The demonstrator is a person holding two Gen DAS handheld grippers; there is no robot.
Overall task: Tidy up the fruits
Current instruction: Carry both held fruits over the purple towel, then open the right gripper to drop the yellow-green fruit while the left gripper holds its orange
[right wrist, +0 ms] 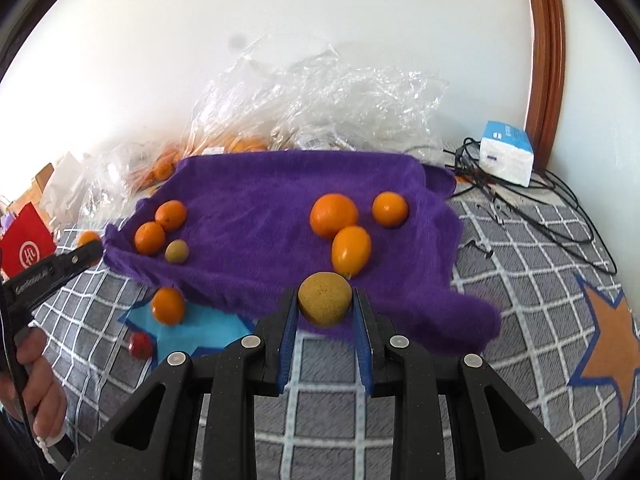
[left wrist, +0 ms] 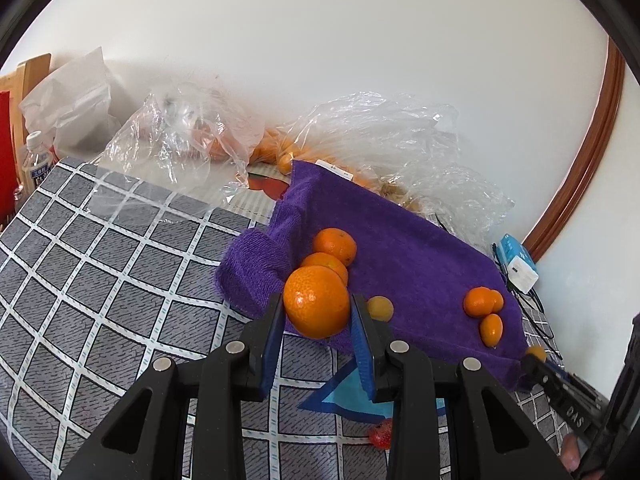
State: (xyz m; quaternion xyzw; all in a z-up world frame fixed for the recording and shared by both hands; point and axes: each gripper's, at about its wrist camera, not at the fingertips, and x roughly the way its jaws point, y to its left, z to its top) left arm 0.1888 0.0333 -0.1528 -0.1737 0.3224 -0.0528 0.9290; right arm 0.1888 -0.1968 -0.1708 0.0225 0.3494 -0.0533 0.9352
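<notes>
Now the left hand-held gripper grasps a mandarin at the towel's near edge, by two others straight ahead, while the right hand-held gripper grasps a brown fruit just before the right pile.

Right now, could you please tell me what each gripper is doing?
Left gripper: closed on an orange.
Right gripper: closed on a brownish-yellow fruit.
</notes>
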